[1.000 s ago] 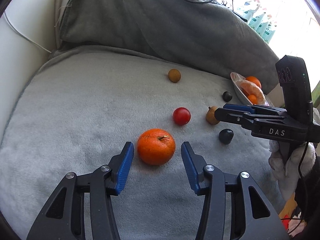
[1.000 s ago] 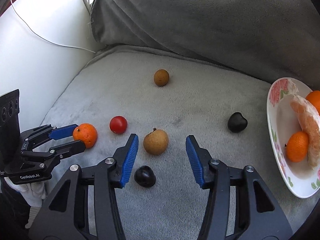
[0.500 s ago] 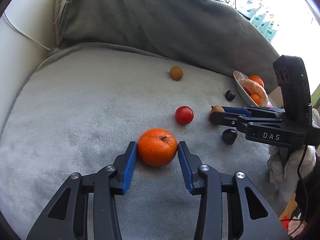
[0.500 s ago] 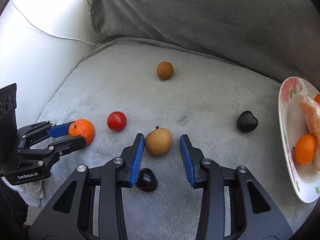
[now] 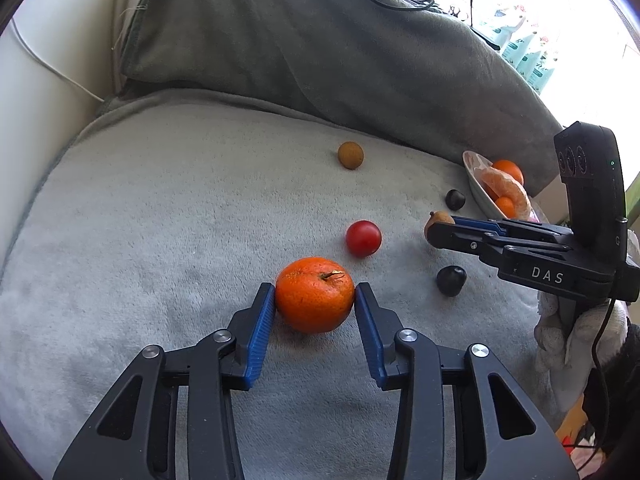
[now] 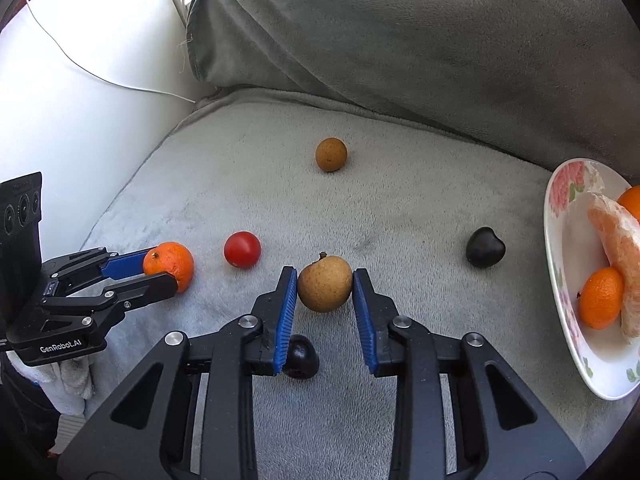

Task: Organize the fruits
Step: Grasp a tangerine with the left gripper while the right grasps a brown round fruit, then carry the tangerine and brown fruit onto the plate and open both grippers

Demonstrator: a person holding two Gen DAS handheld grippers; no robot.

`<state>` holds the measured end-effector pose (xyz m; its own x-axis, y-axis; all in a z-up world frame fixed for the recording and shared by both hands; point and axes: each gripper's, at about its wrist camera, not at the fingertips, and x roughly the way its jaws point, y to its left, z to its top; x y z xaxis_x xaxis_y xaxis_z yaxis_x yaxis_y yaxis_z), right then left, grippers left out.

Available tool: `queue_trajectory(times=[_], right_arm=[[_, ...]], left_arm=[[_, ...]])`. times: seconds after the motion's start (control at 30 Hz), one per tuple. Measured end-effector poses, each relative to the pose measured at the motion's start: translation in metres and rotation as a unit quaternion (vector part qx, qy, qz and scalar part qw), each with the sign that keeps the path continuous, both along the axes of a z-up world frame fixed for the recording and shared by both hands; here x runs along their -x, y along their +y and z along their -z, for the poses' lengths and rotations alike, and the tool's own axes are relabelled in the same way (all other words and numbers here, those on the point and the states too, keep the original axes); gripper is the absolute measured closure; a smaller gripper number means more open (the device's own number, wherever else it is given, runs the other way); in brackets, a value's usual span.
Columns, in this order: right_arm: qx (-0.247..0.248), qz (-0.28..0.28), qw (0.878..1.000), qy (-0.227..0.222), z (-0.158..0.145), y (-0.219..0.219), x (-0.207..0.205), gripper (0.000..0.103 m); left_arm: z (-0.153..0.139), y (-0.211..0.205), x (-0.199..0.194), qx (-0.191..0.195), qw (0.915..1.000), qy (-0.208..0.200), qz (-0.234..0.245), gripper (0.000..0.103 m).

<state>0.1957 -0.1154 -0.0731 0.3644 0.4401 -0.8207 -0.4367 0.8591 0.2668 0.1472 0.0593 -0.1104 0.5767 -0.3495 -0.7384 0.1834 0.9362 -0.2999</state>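
On the grey blanket (image 6: 400,200): both grippers clamped on fruit, neither lifted.

Left to right in the right wrist view: left gripper (image 6: 160,270) has just closed, both blue pads touching the orange (image 5: 315,295), which sits on the blanket between them. Just right of its tips, the red tomato (image 6: 242,249), loose. Next, right gripper (image 6: 325,286) jaws have just been closing; pads now press both sides of the brown pear-shaped fruit (image 6: 325,284), stem up, resting on the cloth. A dark plum (image 6: 300,357) lies under its left finger, behind the pad. Ahead of the tips, well apart, a round brown fruit (image 6: 331,154). Right of the right finger, a second dark plum (image 6: 485,247). Far right, the flowered plate (image 6: 560,240) holds a small mandarin (image 6: 601,297), a peeled orange piece (image 6: 620,248) and another orange at the edge.
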Motion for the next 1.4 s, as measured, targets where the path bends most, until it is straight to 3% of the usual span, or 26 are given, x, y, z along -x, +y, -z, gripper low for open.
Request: queue_trajectory(times=[0.37,0.77,1.1,1.4], right_arm=[[-0.014,0.035,0.999,-0.033,-0.026,-0.043,0.018,0.073],[-0.004,0.093,0.993,-0.070,-0.051,-0.109,0.039,0.073],[0.006,0.138,0.987,-0.082,-0.056,-0.154,0.053,0.073],[0.016,0.159,0.984,-0.079,-0.052,-0.164,0.060,0.073]], left_arm=[[-0.019,-0.018,-0.001,0.016,0.9995,-0.022,0.018,0.064],[-0.037,-0.069,-0.011,0.027,0.9967,-0.043,0.062,0.064],[-0.049,-0.116,-0.020,0.031,0.9926,-0.057,0.103,0.064],[-0.057,-0.161,-0.043,0.029,0.9890,-0.059,0.133,0.064]])
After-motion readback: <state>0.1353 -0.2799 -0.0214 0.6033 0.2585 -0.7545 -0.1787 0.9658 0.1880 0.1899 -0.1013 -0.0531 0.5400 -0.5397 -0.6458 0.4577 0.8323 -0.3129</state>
